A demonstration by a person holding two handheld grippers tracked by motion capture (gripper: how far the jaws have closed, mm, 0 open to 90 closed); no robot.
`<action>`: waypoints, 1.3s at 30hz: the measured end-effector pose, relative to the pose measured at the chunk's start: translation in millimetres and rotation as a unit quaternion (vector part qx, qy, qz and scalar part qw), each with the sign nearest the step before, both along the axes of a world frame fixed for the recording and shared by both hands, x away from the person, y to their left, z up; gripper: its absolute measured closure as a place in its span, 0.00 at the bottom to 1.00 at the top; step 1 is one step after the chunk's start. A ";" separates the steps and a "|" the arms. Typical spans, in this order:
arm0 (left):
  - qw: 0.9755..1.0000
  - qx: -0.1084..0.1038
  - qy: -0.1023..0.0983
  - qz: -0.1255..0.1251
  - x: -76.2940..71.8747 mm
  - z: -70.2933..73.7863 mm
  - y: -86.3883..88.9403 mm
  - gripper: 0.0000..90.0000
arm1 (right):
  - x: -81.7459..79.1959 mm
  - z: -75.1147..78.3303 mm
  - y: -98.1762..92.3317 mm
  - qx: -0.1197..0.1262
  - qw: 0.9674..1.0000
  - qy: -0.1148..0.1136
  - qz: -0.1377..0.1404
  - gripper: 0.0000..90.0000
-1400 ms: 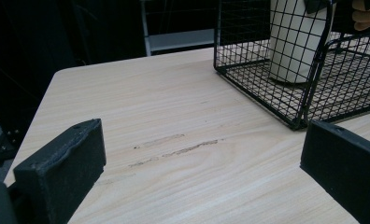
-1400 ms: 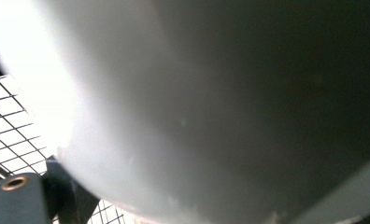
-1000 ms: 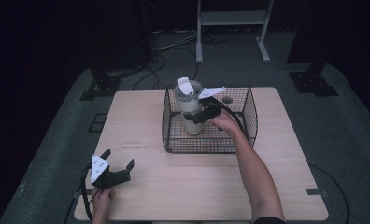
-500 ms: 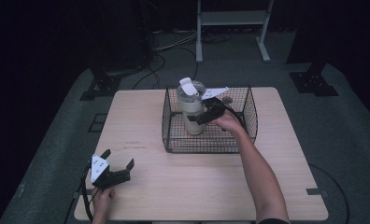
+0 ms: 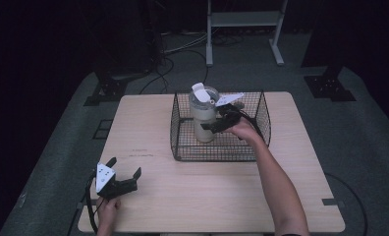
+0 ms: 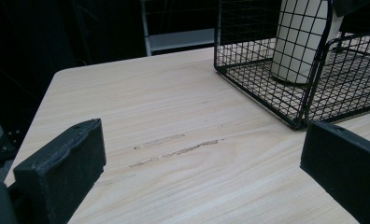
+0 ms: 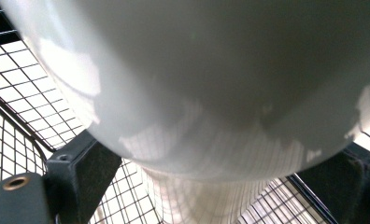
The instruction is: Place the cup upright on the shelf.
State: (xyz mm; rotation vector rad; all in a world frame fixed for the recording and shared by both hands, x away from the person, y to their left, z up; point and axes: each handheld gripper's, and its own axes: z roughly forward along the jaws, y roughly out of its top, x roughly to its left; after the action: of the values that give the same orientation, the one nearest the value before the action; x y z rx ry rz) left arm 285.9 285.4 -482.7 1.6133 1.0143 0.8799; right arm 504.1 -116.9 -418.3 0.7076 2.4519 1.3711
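A tall cream-coloured tumbler with a clear flip-top lid (image 5: 204, 115) stands upright inside a black wire mesh basket (image 5: 182, 142) on the far half of a light wooden table (image 5: 222, 196), close to the basket's left wall. The right gripper (image 5: 213, 126) reaches in over the basket's near rim, its forearm stretched diagonally from the bottom edge of the high view, wrist raised and the hand curled around the grip. Its two black jaws sit on either side of the tumbler's body, and in the right gripper view the pale rounded wall of the tumbler (image 7: 211, 79) bulges between them, the mesh floor (image 7: 19, 79) visible beneath; the jaws press against the cup's sides, so the gripper is clamped on it (whether the cup's base is touching the mesh or just above it cannot be told).

The left gripper (image 5: 124, 169) rests low near the table's near-left corner, held by a hand (image 5: 106, 209) that comes up from the bottom edge. Its jaws are spread wide with nothing between them; the left gripper view looks across bare scuffed tabletop (image 6: 174, 144) toward the basket (image 6: 267, 88) and the tumbler (image 6: 297, 42) inside it, well apart from this gripper.
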 end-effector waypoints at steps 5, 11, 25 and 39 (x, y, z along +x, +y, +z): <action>1.000 0.000 -0.001 -0.001 -0.1 0.0 -0.1 0.00 | -2.1 2.8 -3.4 -0.006 1.000 0.004 -0.004 0.11; 1.000 0.000 -0.001 -0.001 -0.1 0.0 -0.1 0.00 | -4.2 1.5 -3.8 -0.013 1.000 0.009 -0.009 0.11; 1.000 0.002 -0.001 -0.002 -0.4 0.0 -0.6 0.00 | -14.6 12.8 -19.6 -0.017 0.999 0.028 -0.027 0.11; 1.000 0.002 -0.001 -0.002 -0.4 0.0 -0.8 0.00 | -26.8 30.1 -33.7 -0.018 0.998 0.036 -0.050 0.11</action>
State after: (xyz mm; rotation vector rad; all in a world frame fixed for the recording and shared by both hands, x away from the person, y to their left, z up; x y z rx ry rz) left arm 285.5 284.6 -482.7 1.6181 1.0084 0.8806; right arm 477.3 -150.6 -388.2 0.8735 2.4533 1.2818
